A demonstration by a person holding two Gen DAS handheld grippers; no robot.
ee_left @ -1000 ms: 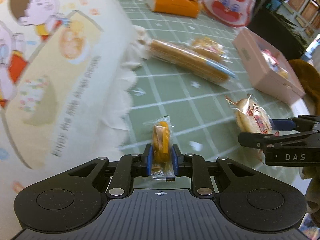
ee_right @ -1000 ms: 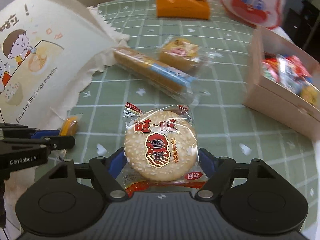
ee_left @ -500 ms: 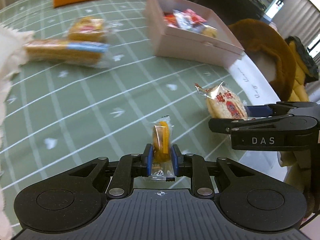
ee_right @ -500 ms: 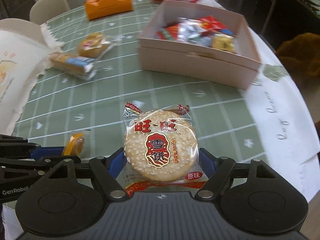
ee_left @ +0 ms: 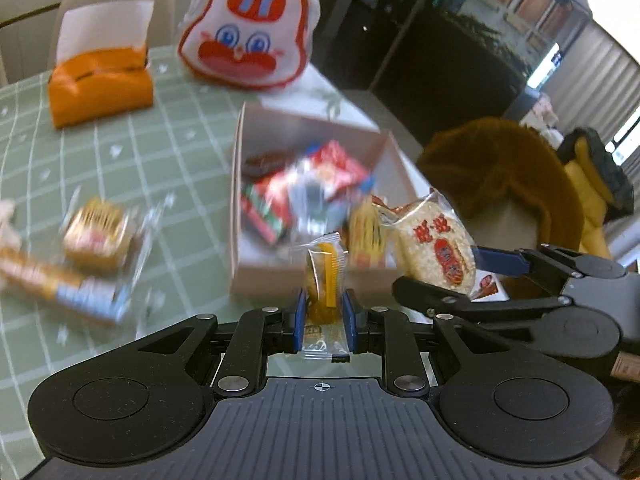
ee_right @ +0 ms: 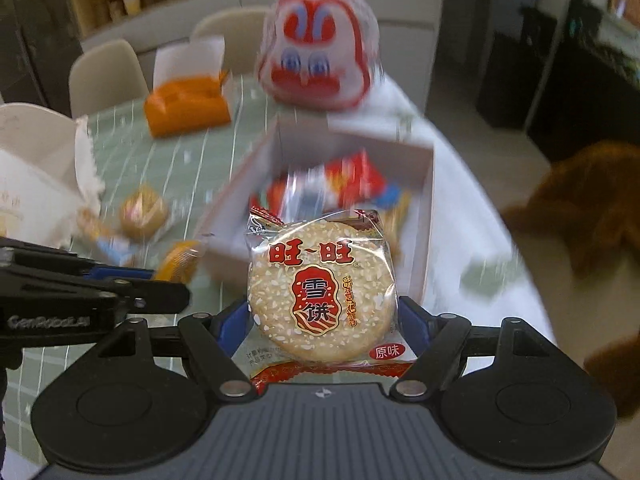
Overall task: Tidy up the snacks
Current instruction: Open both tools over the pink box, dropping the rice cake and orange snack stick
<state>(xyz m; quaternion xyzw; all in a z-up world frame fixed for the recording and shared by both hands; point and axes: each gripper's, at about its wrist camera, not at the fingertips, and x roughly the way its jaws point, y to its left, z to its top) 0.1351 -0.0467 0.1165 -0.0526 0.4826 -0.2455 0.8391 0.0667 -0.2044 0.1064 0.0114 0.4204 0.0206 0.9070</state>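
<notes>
- The table point(ee_left: 132, 140) view differs from a second ago: the big printed bag that filled the left wrist view is gone, and the open box point(ee_left: 256, 272) of snacks now sits straight ahead of both grippers, near the table's right edge.
- The rabbit bag point(ee_left: 246, 36) and orange pack point(ee_left: 100, 88) at the far edge now look closer.
- The right gripper point(ee_right: 324, 320) tilts down toward the box, clamped on the round rice cracker point(ee_right: 320, 292), as before.
- The left gripper point(ee_left: 323, 316) points down just beside it, pads still pinched on the small yellow snack point(ee_left: 326, 276), held upright before the box's near wall.
- Two wrapped cakes point(ee_left: 96, 232) lie left of the box.
</notes>
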